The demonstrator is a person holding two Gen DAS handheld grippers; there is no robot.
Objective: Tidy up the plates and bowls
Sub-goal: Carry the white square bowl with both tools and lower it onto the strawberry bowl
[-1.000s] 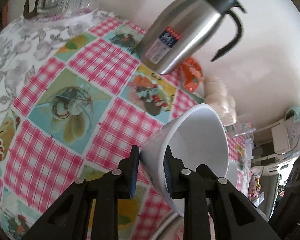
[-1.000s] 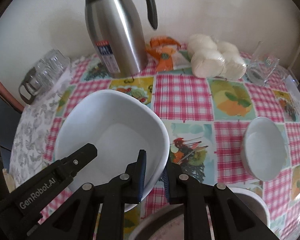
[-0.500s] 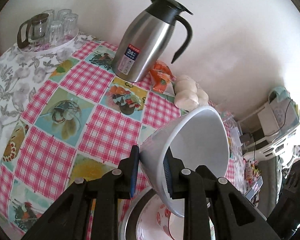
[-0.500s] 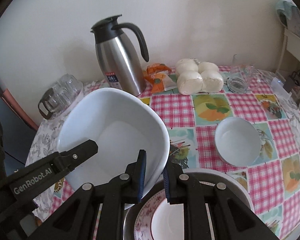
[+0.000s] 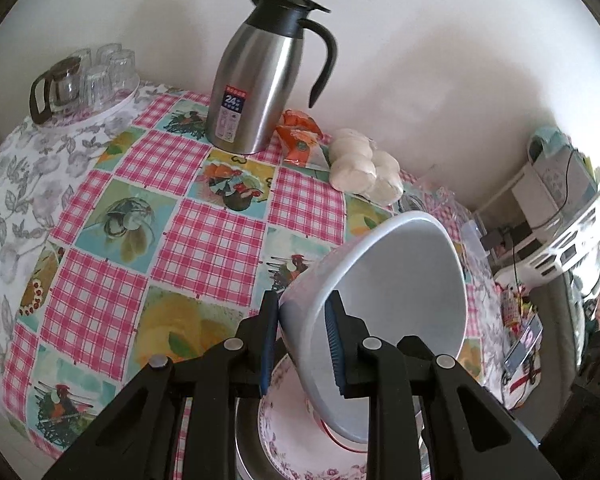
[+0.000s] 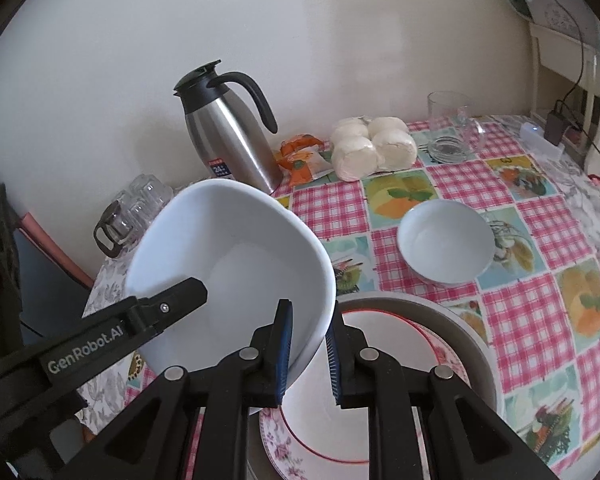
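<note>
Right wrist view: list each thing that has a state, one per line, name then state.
Large white bowl: lifted, tilted, gripped on its rim by both tools.
Right tool: shut on the bowl's rim.
Left tool: clamped on the opposite rim.
Small white bowl: upright, empty, on the tablecloth.
Thermos jug: upright, lid closed.
Floral plate: lying in the metal basin.

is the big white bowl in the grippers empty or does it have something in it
Empty: the big white bowl's inside shows bare white in both wrist views.
</note>
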